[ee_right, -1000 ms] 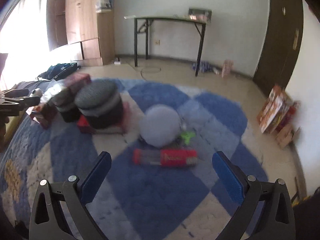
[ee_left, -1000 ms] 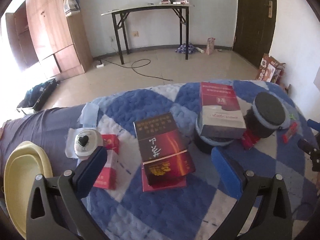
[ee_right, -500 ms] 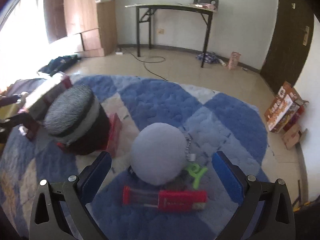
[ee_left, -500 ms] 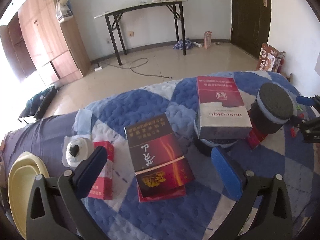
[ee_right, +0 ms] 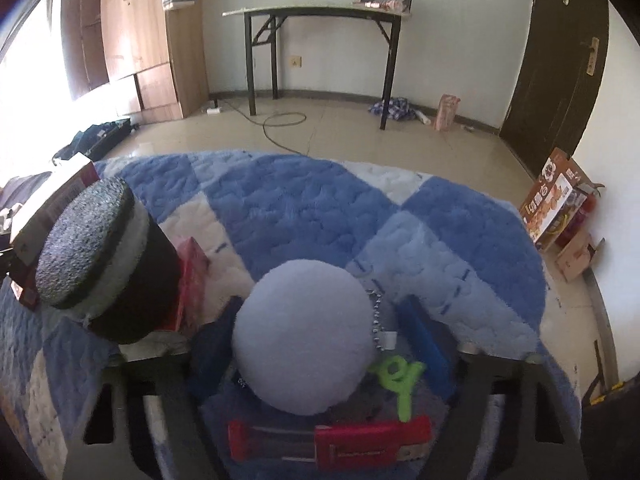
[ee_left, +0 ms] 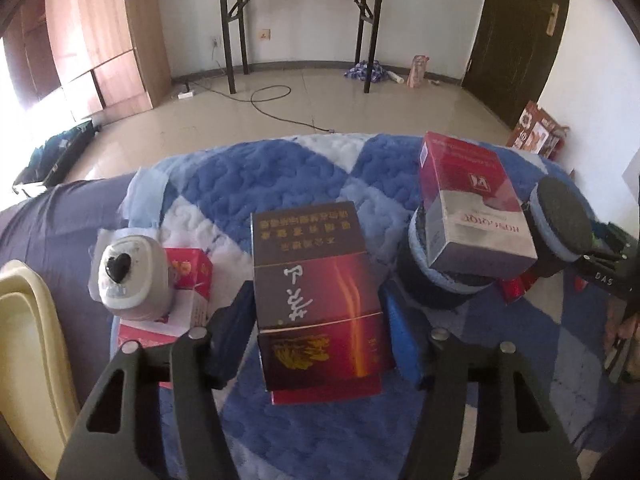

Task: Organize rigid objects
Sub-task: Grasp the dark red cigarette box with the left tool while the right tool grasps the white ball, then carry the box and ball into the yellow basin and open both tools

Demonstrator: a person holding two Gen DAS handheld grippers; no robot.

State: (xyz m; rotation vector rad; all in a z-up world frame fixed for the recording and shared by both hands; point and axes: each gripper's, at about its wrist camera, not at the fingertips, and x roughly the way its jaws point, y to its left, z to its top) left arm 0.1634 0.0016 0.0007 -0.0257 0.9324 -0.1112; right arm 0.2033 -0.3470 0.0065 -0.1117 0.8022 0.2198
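In the left wrist view a dark red carton (ee_left: 316,296) lies on a flat red box (ee_left: 324,394) on the blue-and-white quilt (ee_left: 280,176). My left gripper (ee_left: 316,304) is closing on the carton, and both blue pads (ee_left: 400,336) sit against its sides. In the right wrist view a pale blue fluffy ball (ee_right: 308,336) with a bead chain and a green charm (ee_right: 400,380) lies between my right gripper's (ee_right: 322,308) closing jaws. The left pad touches the ball; the right pad (ee_right: 424,340) stands slightly off it.
A red-and-white carton (ee_left: 472,200) rests on a black round tub (ee_left: 440,280). A second black tub (ee_right: 104,256) leans on a pink box (ee_right: 192,272). A red case (ee_right: 332,440) lies near the ball. A white heart-marked gadget (ee_left: 128,276) and a yellow basin (ee_left: 24,340) sit left.
Both grippers' jaws stood wide and have narrowed, the left around the dark red carton, the right around the fluffy ball. The right gripper moved in closer over the ball.
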